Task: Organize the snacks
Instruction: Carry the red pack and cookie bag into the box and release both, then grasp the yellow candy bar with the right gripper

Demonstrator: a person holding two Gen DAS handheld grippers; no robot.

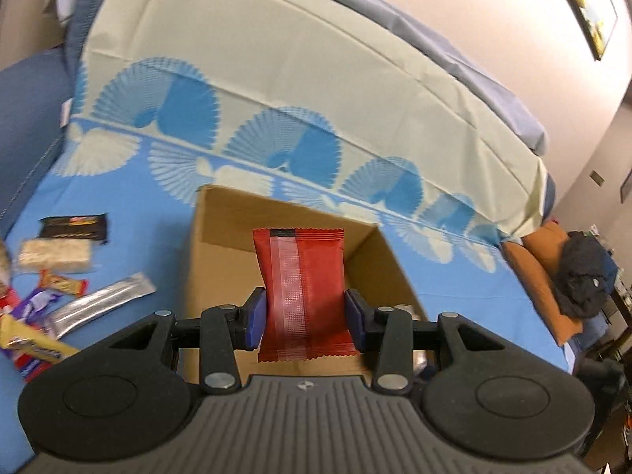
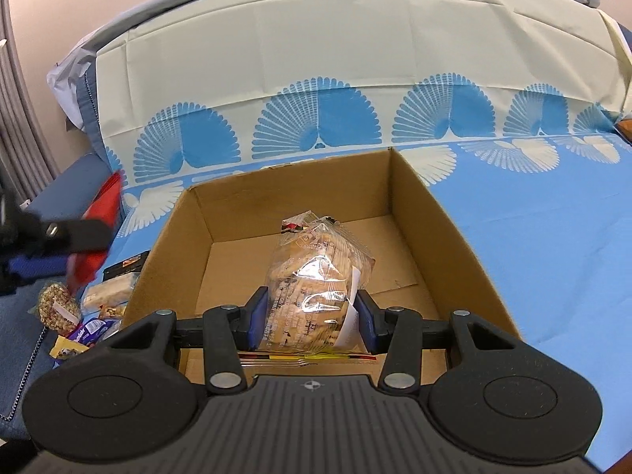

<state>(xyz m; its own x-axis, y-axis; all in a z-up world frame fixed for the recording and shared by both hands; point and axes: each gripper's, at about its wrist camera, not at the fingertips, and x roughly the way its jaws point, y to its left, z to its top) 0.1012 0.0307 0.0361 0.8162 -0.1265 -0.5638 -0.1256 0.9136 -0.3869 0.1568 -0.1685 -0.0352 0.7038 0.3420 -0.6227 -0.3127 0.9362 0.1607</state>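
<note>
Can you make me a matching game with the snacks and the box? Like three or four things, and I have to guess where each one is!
Things:
1. red packet
2. clear bag of biscuits
3. silver packet
4. cardboard box

Places:
A. lying on the blue cloth, left of the box
B. squeezed between the right gripper's fingers, over the box
C. standing open on the blue cloth
D. squeezed between the left gripper's fingers

Pairs: 1-D, 2-B, 3-A, 4-C
</note>
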